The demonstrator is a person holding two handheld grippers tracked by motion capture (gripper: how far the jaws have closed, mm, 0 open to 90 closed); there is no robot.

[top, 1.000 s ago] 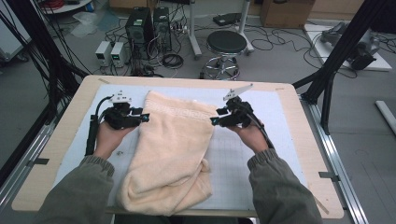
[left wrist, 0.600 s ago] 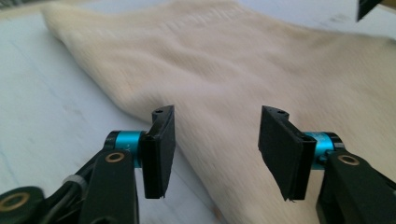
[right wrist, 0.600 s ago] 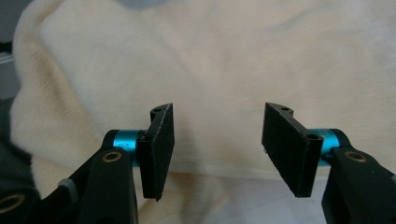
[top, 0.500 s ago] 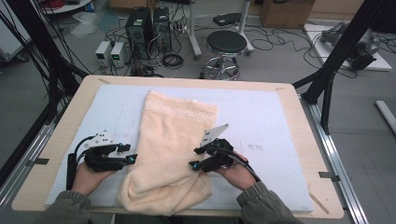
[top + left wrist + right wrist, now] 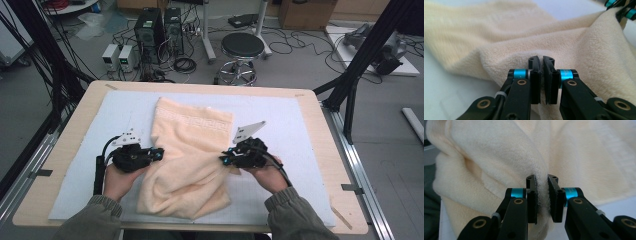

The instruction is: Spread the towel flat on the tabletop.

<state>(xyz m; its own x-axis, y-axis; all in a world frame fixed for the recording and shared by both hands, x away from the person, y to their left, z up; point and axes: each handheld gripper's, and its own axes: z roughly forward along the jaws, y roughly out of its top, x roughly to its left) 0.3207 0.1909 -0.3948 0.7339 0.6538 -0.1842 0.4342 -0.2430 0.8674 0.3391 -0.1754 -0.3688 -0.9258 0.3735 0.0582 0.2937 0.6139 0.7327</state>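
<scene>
A cream towel (image 5: 192, 145) lies lengthwise on the white mat, its near part bunched and lifted between the two grippers. My left gripper (image 5: 159, 154) is at the towel's left edge; its jaws have just been closing and now pinch a fold of towel (image 5: 506, 57), seen close up around the left gripper (image 5: 541, 72). My right gripper (image 5: 223, 160) is at the towel's right edge; its jaws have also just been closing. In its own view the right gripper (image 5: 542, 195) squeezes a thick ridge of towel (image 5: 499, 157) between the pads.
The white mat (image 5: 300, 130) covers a wooden table (image 5: 75, 115). On the floor beyond stand a round stool (image 5: 242, 46), computer towers (image 5: 159, 22) and cables. Black frame posts (image 5: 350, 80) rise at both sides. The right gripper's blue-ringed tips (image 5: 624, 10) show in the left gripper view.
Both hands came from the towel's far part to its near part, then moved slightly forward. Both grippers went from open to shut on the towel's side edges, bunching its near part.
</scene>
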